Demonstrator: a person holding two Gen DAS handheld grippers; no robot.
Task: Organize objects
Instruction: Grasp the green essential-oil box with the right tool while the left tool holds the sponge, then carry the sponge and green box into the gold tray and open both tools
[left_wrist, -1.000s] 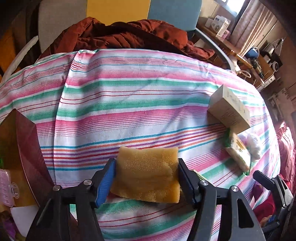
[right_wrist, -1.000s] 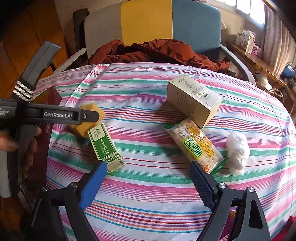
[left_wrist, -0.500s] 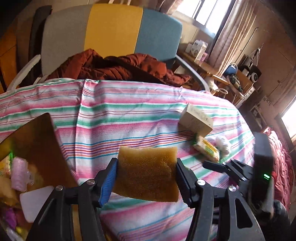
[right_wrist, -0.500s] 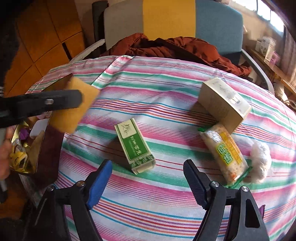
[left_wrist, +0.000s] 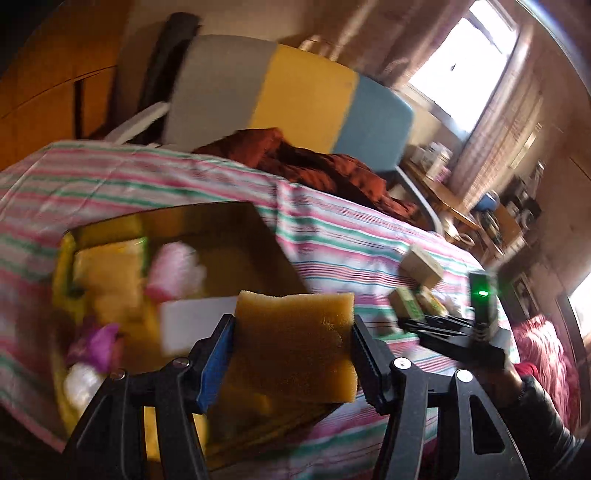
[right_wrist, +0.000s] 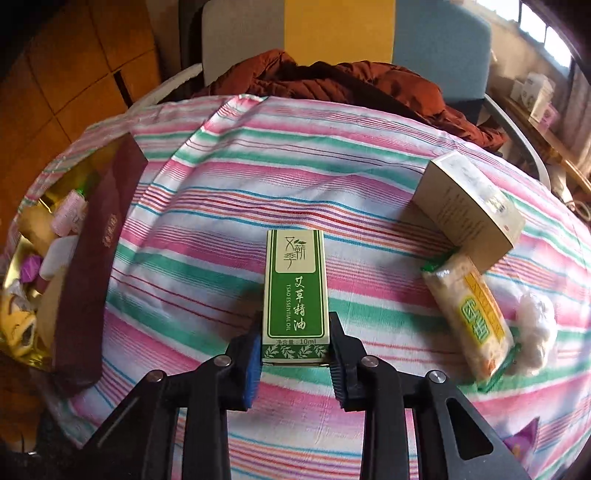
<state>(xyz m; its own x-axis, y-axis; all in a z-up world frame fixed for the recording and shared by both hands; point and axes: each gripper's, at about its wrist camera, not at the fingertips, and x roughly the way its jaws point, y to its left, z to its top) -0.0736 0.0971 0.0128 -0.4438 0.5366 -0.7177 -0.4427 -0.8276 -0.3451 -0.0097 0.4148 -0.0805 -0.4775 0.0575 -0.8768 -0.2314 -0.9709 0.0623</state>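
Both grippers pinch an object: the left a sponge above the storage box, the right a small green carton on the striped cloth.

The left gripper (left_wrist: 291, 354) squeezes the yellow-brown sponge (left_wrist: 293, 343) between its two pads, held in the air, with the open dark-red box (left_wrist: 236, 236) of mixed items just beyond and left of its fingertips. The right gripper (right_wrist: 293, 343) has its pads pressed against the near end of the green essential-oil carton (right_wrist: 295, 291), which lies on the striped tablecloth (right_wrist: 295, 177) pointing straight ahead. To the right of that gripper lie a beige carton (right_wrist: 469, 210), a cracker packet (right_wrist: 469, 310) touching it, and a white wad (right_wrist: 535, 325) beside the packet.
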